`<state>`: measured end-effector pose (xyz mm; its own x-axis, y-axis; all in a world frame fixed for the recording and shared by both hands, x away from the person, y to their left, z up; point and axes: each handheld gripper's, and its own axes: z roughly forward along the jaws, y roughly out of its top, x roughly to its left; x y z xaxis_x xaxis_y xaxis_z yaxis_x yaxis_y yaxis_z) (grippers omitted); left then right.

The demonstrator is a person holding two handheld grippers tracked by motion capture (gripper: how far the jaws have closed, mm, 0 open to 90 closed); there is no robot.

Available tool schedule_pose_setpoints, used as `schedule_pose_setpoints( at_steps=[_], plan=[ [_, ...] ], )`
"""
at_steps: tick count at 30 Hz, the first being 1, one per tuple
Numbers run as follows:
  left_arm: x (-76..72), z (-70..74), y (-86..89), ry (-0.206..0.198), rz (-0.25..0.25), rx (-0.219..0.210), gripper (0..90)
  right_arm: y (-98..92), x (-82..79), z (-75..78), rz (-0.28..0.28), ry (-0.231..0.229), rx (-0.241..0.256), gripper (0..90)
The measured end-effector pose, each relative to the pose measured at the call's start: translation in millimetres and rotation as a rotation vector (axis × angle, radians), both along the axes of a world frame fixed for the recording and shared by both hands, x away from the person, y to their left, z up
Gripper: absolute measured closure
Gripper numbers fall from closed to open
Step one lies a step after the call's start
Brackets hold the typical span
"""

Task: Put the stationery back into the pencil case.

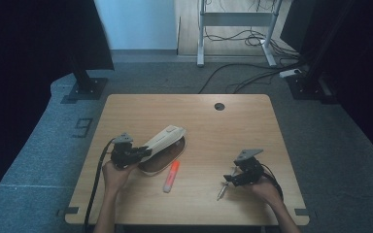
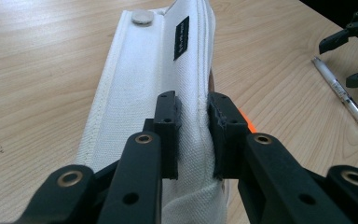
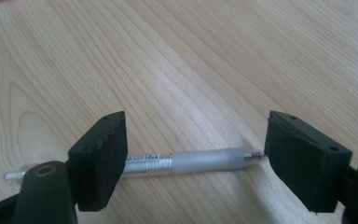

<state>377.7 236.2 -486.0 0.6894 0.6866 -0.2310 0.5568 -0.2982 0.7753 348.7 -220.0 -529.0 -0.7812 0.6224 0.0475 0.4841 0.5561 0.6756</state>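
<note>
A white fabric pencil case [image 1: 166,137] lies left of centre on the wooden table, its flap lifted off the dark opening [image 1: 161,162]. My left gripper [image 1: 147,151] is shut on the near end of that flap; in the left gripper view the jaws [image 2: 193,105] pinch the white cloth [image 2: 140,93]. An orange highlighter [image 1: 171,175] lies just beside the case, and a sliver of it [image 2: 247,120] shows past the jaw. My right gripper [image 1: 232,174] hangs open over a clear pen [image 1: 222,191]. In the right gripper view the pen [image 3: 191,161] lies crosswise between the open jaws [image 3: 196,135], low near the tabletop.
The table [image 1: 233,131] has a cable hole [image 1: 219,106] at the back. Black stands, a desk frame and floor cables sit beyond the far edge. The left gripper view also shows the pen [image 2: 345,95] and the other gripper [image 2: 354,42].
</note>
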Motion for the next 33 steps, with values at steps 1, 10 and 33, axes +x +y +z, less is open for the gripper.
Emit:
schedule_pose_setpoints(
  at_steps=[1,10,33],
  plan=[
    [0.0,0.1,0.1,0.000,0.000,-0.001,74.8,-1.0,-0.7,0.0,0.003,0.002,-0.001,22.3],
    [-0.1,0.3,-0.3,0.001,-0.002,0.000,74.7,-5.3,-17.9,1.2,0.028,0.011,0.041,35.8],
    [0.3,0.0,-0.3,0.004,-0.009,-0.004,74.4,14.8,-35.2,-11.6,0.099,0.048,0.086,80.6]
  ],
)
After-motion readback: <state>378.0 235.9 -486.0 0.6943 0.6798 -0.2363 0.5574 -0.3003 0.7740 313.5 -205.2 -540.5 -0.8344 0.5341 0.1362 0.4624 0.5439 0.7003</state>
